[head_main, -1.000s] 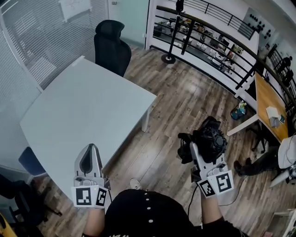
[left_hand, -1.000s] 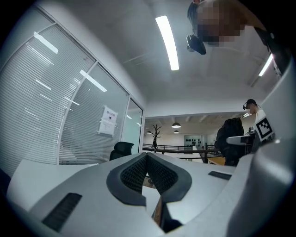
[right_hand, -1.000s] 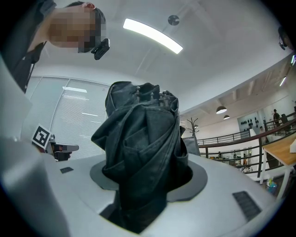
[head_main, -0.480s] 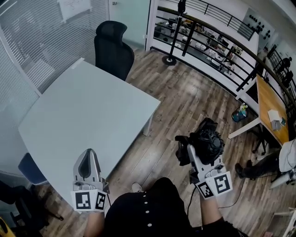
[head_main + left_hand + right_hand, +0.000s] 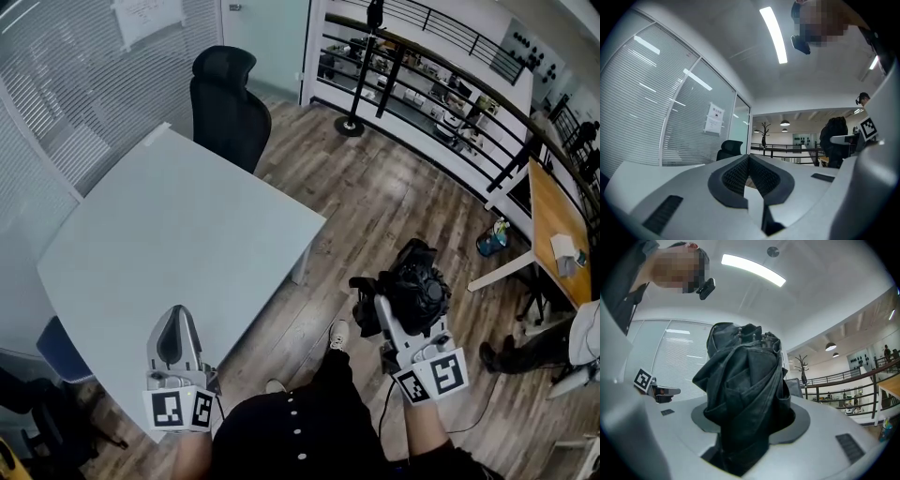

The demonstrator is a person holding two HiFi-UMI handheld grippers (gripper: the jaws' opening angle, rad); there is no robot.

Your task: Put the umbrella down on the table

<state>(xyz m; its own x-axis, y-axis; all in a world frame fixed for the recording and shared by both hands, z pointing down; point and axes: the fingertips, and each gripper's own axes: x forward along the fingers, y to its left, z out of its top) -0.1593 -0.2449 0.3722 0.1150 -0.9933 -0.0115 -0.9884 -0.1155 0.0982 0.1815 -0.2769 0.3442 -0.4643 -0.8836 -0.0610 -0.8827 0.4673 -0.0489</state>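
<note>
- Right gripper (image 5: 401, 319): jaws partly spread, clamped on the folded black umbrella (image 5: 419, 284), which is over the wood floor (image 5: 375, 206) (off to the right of the table (image 5: 169, 234)).
- Left gripper (image 5: 177, 319): jaws together, empty, at the table's near edge.

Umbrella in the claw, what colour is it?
Black. The folded umbrella shows best in the right gripper view.
</note>
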